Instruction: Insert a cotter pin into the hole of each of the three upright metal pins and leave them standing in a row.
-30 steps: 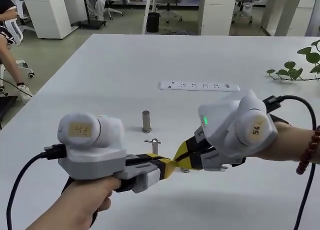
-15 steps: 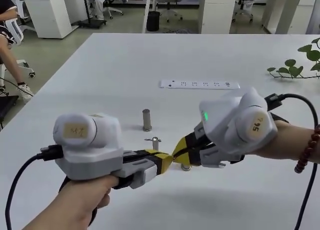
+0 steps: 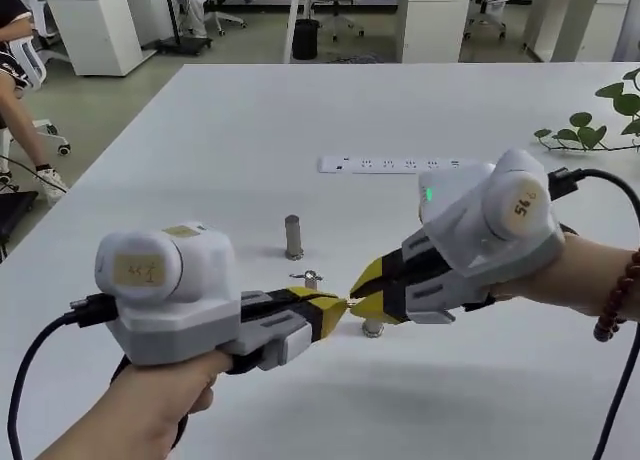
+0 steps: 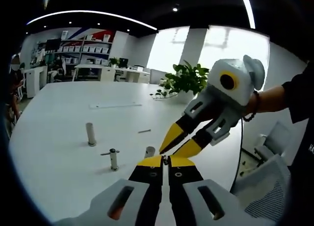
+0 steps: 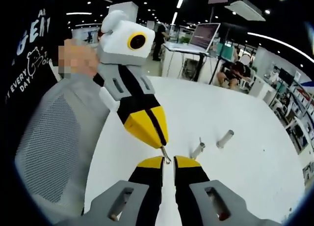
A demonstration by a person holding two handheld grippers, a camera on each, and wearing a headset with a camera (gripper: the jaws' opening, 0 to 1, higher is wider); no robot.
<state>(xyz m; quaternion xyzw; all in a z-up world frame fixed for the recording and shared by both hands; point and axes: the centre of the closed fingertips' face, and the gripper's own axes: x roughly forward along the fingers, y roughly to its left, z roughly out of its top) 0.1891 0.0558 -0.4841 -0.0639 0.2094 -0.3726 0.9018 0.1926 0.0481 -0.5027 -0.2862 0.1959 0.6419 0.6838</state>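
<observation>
Cotter pin (image 5: 165,152) clamped in the left hand-held gripper (image 4: 165,158), above the desk (image 3: 450,400) by the nearest metal pin (image 3: 373,327); right hand-held gripper (image 5: 168,160), slightly parted, should close squarely before any release.

Far pin (image 3: 293,237), middle pin (image 3: 311,281) and near pin (image 3: 373,327) are stood upright; a cotter (image 3: 301,276) is passed through the middle; a second cotter (image 5: 166,155) is gripped.

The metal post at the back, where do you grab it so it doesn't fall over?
Grab the back post low on its shaft, coming in level from the side. It stands upright on the table, round and slim, so a low side pinch should steady it and keep its top free.
</observation>
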